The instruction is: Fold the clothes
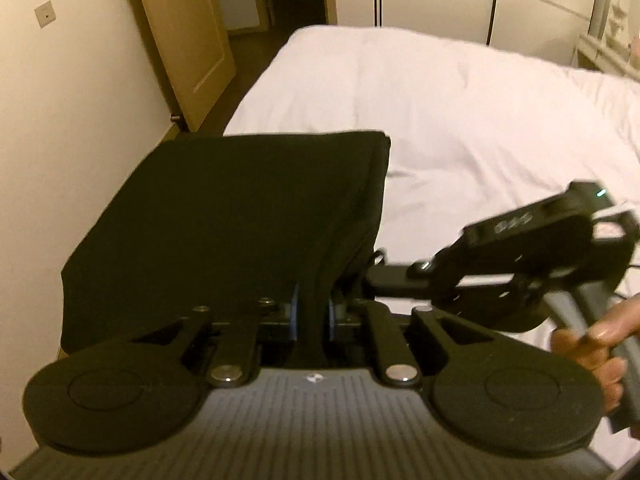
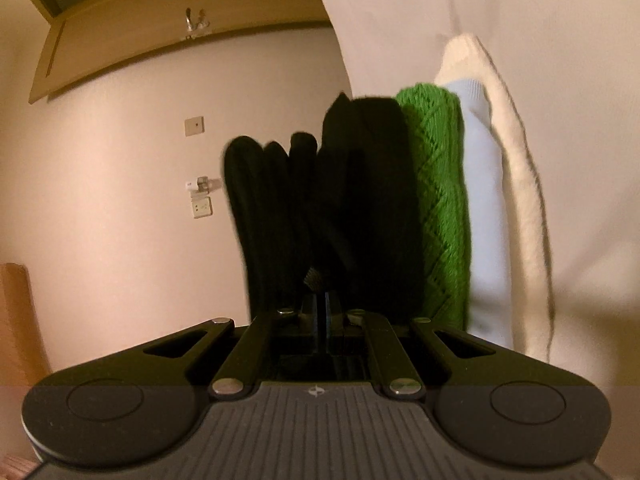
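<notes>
- The left gripper (image 1: 313, 312) was clenched on a bunched fold of the black garment (image 1: 224, 216), the cloth pinched between its blue-edged pads and running back toward the camera
- From that pinch the black garment spread away to the left as a folded slab at the near left edge of the white bed (image 1: 440, 100), its top edge straight
- The right gripper (image 2: 322, 308) was clenched too, its jaws drawn close together on a fold of the same dark cloth (image 2: 340, 200), which rose in several rounded folds directly ahead of it
- In the left wrist view the right gripper's fingertips were hidden behind the garment's right edge; only its black body and a hand (image 1: 592, 352) on the handle showed, blurred and cut by the frame's edge
- The right wrist view was rolled sideways and soft, so the black folds merged and I could not tell them apart
- Just right of the black folds stood a green knit (image 2: 436, 208), then a pale blue garment (image 2: 482, 220), then a cream one (image 2: 508, 160), pressed edge to edge
- A wooden door (image 1: 180, 40) stood open beyond the bed's left side
</notes>
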`<state>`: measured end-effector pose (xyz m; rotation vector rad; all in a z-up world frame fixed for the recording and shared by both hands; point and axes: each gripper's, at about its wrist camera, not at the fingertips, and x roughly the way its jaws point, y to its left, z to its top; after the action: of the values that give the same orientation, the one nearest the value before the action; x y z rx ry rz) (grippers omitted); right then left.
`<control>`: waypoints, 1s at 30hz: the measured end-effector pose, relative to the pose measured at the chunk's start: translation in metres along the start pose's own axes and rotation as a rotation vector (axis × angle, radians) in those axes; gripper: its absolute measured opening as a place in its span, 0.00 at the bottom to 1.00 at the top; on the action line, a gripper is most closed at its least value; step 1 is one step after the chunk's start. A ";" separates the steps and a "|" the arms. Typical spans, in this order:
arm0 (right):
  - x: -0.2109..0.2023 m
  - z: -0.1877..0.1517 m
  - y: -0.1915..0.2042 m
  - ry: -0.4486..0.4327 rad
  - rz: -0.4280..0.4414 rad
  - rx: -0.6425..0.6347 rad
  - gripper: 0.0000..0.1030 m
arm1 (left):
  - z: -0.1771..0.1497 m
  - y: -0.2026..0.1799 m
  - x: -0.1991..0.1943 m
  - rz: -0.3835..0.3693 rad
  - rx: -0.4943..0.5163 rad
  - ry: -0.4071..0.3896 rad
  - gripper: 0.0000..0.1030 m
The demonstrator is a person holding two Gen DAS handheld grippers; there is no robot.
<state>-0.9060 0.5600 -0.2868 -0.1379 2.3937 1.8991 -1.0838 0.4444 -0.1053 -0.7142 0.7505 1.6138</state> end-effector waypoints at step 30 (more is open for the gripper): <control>0.021 -0.050 0.060 0.035 -0.472 -0.746 0.45 | 0.010 0.017 -0.021 -0.098 -0.150 0.027 0.27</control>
<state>-0.9350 0.5244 -0.2206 -0.7029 1.3600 2.3938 -1.0980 0.4372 -0.0812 -0.8687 0.6085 1.5851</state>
